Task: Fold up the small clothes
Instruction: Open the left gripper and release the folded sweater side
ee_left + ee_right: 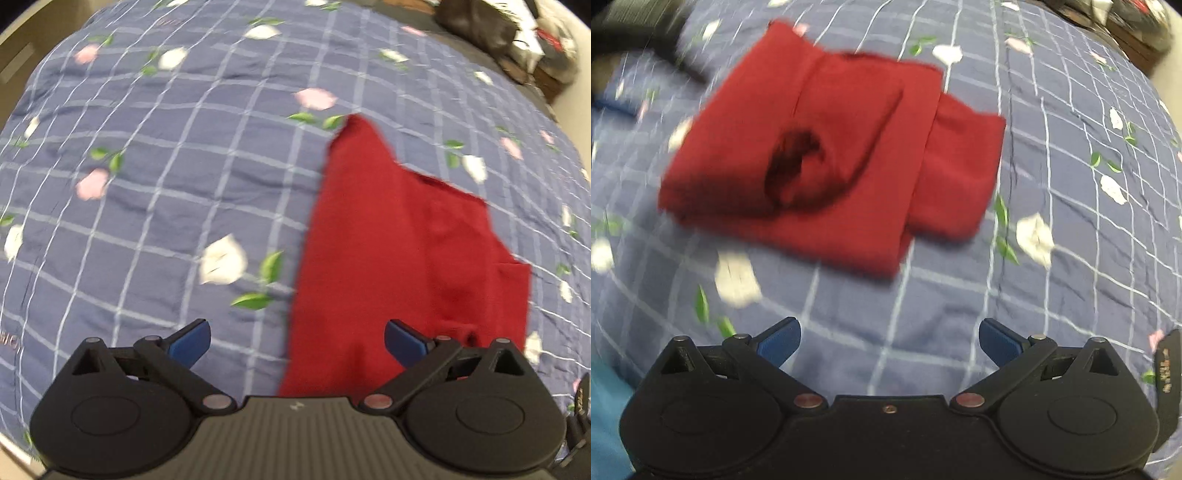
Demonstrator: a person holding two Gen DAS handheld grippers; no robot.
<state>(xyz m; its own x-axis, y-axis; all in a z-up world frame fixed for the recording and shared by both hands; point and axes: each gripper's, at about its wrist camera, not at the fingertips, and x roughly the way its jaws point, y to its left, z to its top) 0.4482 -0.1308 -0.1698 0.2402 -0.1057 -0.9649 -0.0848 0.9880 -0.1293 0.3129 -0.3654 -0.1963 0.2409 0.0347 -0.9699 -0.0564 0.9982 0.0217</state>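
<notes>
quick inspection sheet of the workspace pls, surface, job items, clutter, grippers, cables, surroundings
surface: blue checked bedspread with white and pink flowers, lightly wrinkled.
job's things: one red garment, folded into a layered stack and lying flat; in the left wrist view the left gripper overlaps its near edge.
clutter: dark pile of items at the far right edge of the bed; too blurred to name.
grippers: left gripper open, nothing between its blue pads; right gripper open and empty, short of the garment.
cables: nothing seen.
surroundings: pale wall or floor at the picture edges; a blue patch at lower left, unclear.
</notes>
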